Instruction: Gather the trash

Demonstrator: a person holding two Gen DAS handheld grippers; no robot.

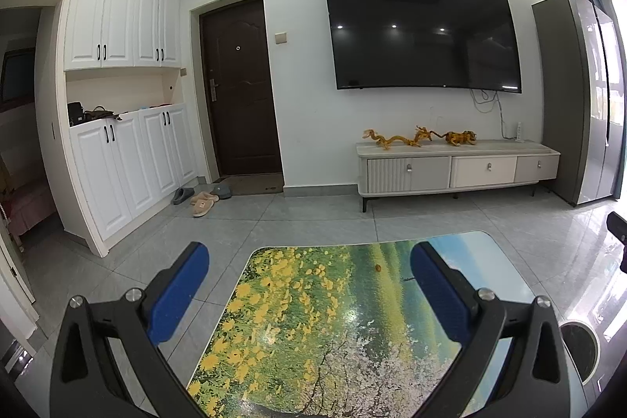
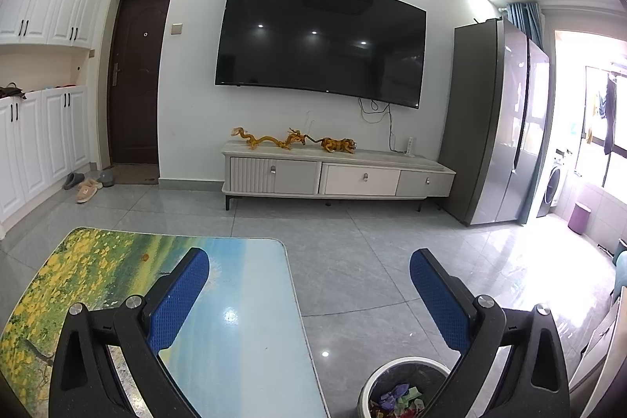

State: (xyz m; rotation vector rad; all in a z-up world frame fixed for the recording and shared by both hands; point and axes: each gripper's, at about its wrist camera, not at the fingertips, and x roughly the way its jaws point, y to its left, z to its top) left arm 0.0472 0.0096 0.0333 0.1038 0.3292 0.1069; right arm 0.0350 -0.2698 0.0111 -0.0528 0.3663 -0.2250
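Above the table (image 1: 352,320), both hand-held grippers — left (image 1: 309,294), right (image 2: 309,294) — spread wide, holding nothing.

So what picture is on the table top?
The table top shows yellow flowers, green fields and blue sky, clearest in the left wrist view.

Straight ahead of my jaws a dark television (image 1: 423,34) hangs on the white wall, above a low drawer cabinet (image 1: 458,169) carrying golden dragon figurines (image 1: 419,138). Left of them stands a brown door (image 1: 239,89), with slippers (image 1: 203,202) on the tiles by white cupboards (image 1: 125,151). Far right, a grey refrigerator (image 2: 497,124).
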